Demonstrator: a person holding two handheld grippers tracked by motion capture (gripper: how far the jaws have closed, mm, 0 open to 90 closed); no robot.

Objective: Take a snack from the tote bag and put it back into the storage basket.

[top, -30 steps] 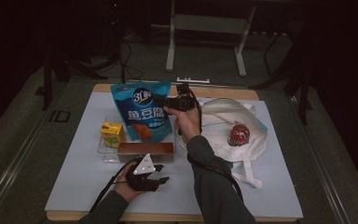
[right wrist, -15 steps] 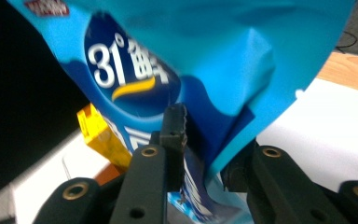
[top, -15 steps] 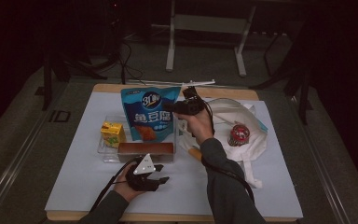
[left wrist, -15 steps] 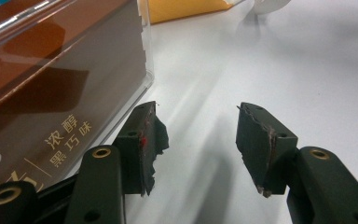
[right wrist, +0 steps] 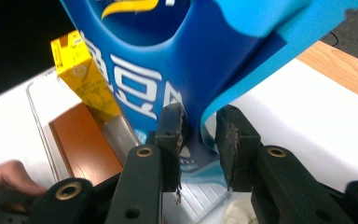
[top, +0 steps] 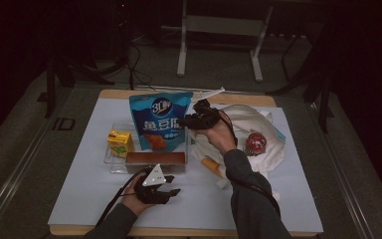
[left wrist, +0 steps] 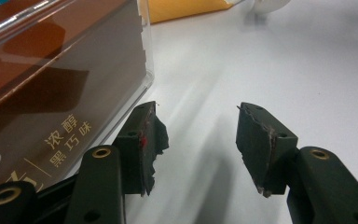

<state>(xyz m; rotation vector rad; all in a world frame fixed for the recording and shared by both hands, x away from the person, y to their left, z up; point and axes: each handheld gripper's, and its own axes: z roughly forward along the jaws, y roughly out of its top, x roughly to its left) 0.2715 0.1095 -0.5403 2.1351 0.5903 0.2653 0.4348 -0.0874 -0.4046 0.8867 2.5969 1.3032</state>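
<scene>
I am counting one blue snack bag (top: pixel 160 119), one yellow carton (top: pixel 119 142), one brown box (top: pixel 155 161), one clear tray (top: pixel 110 160), one white cloth bag (top: pixel 251 124), one red round item (top: pixel 254 143) and two grippers, left (top: pixel 171 185) and right (top: pixel 188 121).

Yellow carton (top: pixel 120 142) left; red ball (top: pixel 254 143) on white bag (top: pixel 273 149).

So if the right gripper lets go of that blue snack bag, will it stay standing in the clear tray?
Probably not alone: the blue snack bag looks thin and floppy, its edge curling between the right gripper pads. It likely weighs little and may slump against the yellow carton.
</scene>
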